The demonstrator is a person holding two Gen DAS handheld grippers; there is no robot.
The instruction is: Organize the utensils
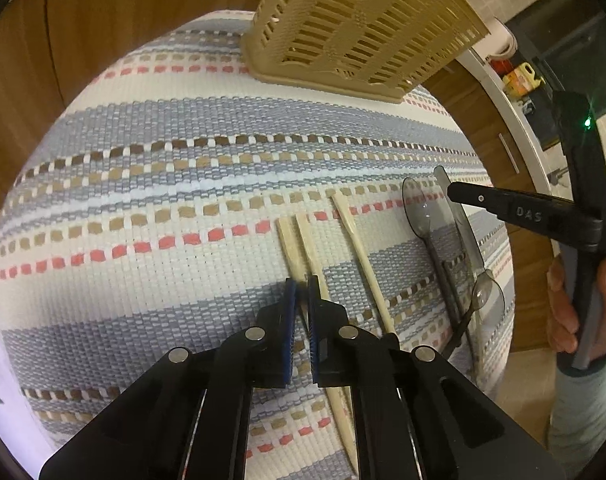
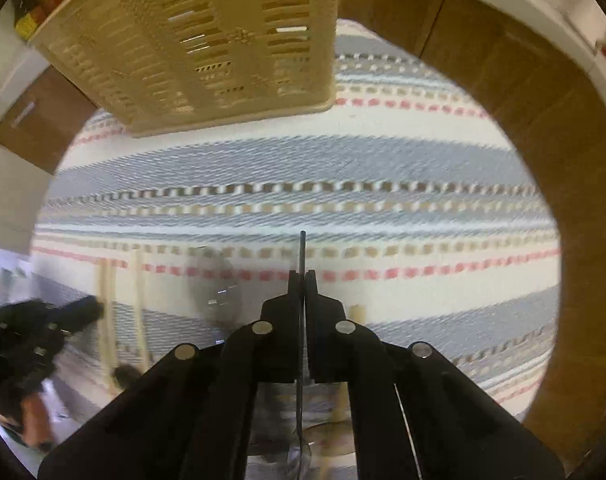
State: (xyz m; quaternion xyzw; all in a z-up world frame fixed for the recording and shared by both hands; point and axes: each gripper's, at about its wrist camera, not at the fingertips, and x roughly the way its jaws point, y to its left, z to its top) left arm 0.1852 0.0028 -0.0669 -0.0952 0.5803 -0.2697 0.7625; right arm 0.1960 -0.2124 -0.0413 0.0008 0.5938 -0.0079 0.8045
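Observation:
Several wooden chopsticks (image 1: 359, 248) and clear grey plastic utensils lie on a striped woven mat (image 1: 183, 160). A beige slotted utensil basket (image 1: 359, 28) stands at the mat's far edge, also in the right wrist view (image 2: 207, 48). My left gripper (image 1: 301, 288) has its blue pads closed around one chopstick (image 1: 309, 248), low at the mat. My right gripper (image 2: 301, 278) is shut on a thin dark utensil handle (image 2: 302, 248) that sticks out past its tips; it shows in the left wrist view (image 1: 503, 208) above a grey spoon (image 1: 427, 212) and a grey knife (image 1: 459, 220).
Wooden cabinet fronts (image 1: 83, 40) surround the mat. Another clear spoon (image 1: 485, 296) lies near the mat's right edge. A shelf with coloured bottles (image 1: 523, 78) is at the far right. The right wrist view is motion-blurred.

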